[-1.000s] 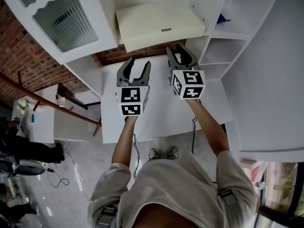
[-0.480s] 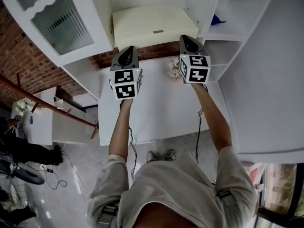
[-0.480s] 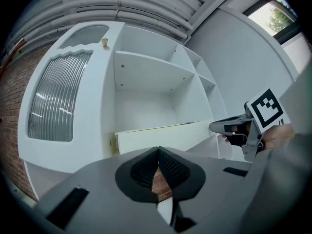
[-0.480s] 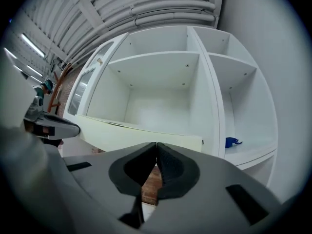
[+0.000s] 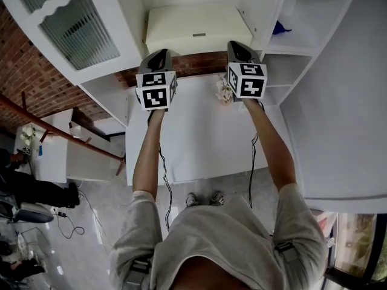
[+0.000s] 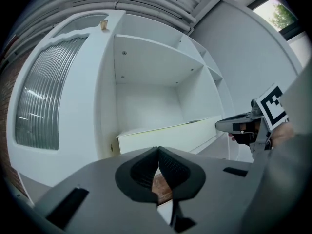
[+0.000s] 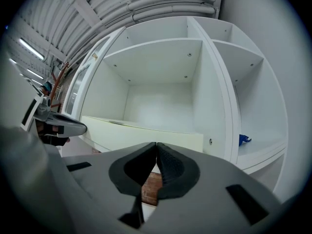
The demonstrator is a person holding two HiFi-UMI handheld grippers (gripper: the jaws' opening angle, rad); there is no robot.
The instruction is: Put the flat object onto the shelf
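Note:
The flat object is a cream slab-like box (image 5: 193, 26) lying on the lower shelf of the white cabinet, its long front face toward me (image 6: 165, 135) (image 7: 141, 133). My left gripper (image 5: 158, 56) is held level just in front of the box's left end, its jaws shut with nothing between them (image 6: 158, 152). In front of the box's right end my right gripper (image 5: 237, 46) is also shut and empty (image 7: 156, 147). Neither one visibly touches the box. Each gripper appears at the edge of the other's view.
A white table (image 5: 199, 138) lies below my arms, with a small pale thing (image 5: 222, 89) beside the right gripper. A ribbed glass cabinet door (image 5: 78, 23) is on the left. A blue object (image 7: 243, 139) sits on a right-hand shelf. Brick wall (image 5: 187, 64) shows under the shelf.
Both grippers' jaws, open a second ago, are now shut on nothing. Both hands have moved forward from over the table to the front of the shelf.

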